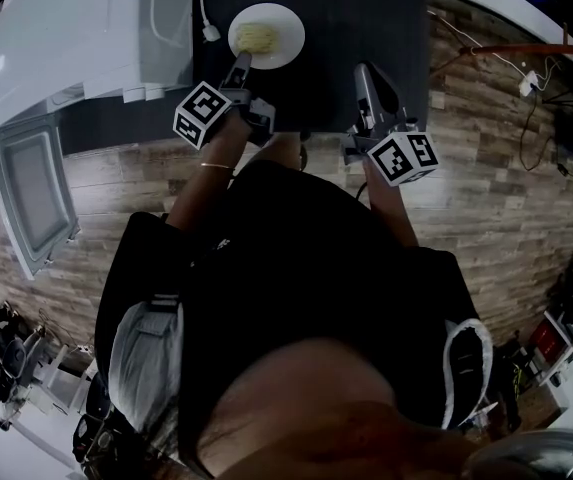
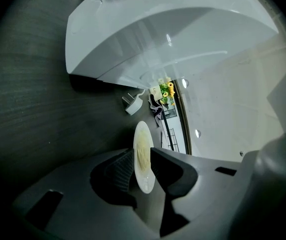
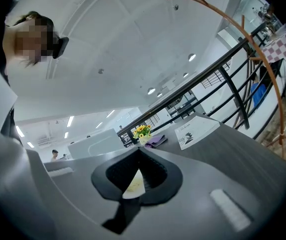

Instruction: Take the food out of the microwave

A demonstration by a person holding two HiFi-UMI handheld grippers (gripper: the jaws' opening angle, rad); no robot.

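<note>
So the plate [image 1: 291, 38] with the yellowish food [image 1: 256, 36] is already sitting out on the dark table [image 1: 366, 18], just right of the white microwave [image 1: 86, 38], whose door [image 1: 31, 193] is hanging open on the near left. The left gripper [image 1: 240, 61] is reaching in from the near side and its tips are sitting right at the plate's near rim. In the left gripper view its jaws are standing a little apart with the plate [image 2: 145, 184] edge-on between them, and the pads don't look like they're actually squeezing it. A white plug [image 2: 133, 104] is lying on the table just past the plate, near the microwave's base. The right gripper [image 1: 364, 71] is hovering over the table well to the right of the plate, and in its own view the jaws are pressed together at the tips [image 3: 139, 151]. There's a small pale wedge showing in the gap behind those tips, but I can't tell what it is. Some yellow flowers [image 3: 142, 130] and a printed card [image 3: 195, 130] are sitting at the far end of the table.
</note>
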